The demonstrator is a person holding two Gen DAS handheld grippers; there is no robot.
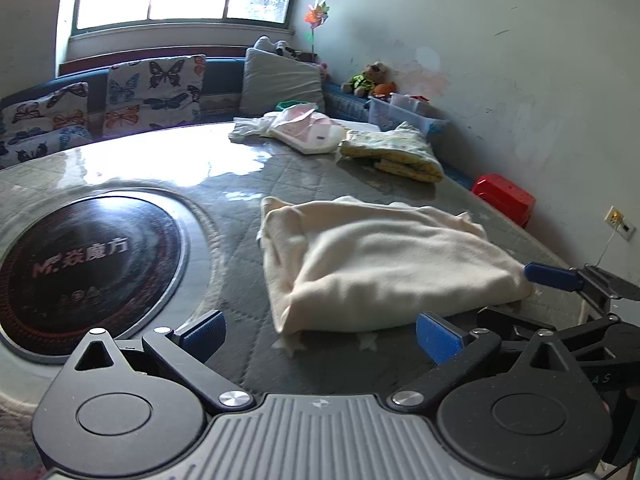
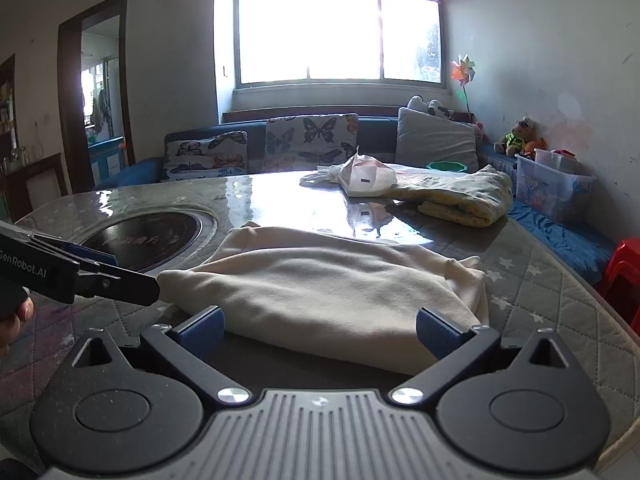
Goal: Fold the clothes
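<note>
The cream garment (image 1: 384,264) lies folded into a thick, rough rectangle on the quilted worktop (image 1: 248,208), beside the round black induction hob (image 1: 88,256) set into it, with a folded yellow patterned garment (image 1: 394,152) and a pink-and-white bundle (image 1: 308,130) well apart at the far side. The risk, as I judge it, is that the fold loosens: the left edge bulges and an under-layer peeks out at the near corner, so a careless nudge from either tool, or a grab that catches only the top layer, would drag the stack open or skew it toward the hob. A second danger is sliding the whole bundle on the glossy cover instead of creasing it. The left gripper (image 1: 320,334) has its fingers spread to their widest, nothing between them, the garment's near edge just ahead. The right gripper (image 2: 320,330) is likewise spread wide and empty, the near hem lying just beyond its blue pads (image 2: 434,332); whether they brush the cloth cannot be told.
</note>
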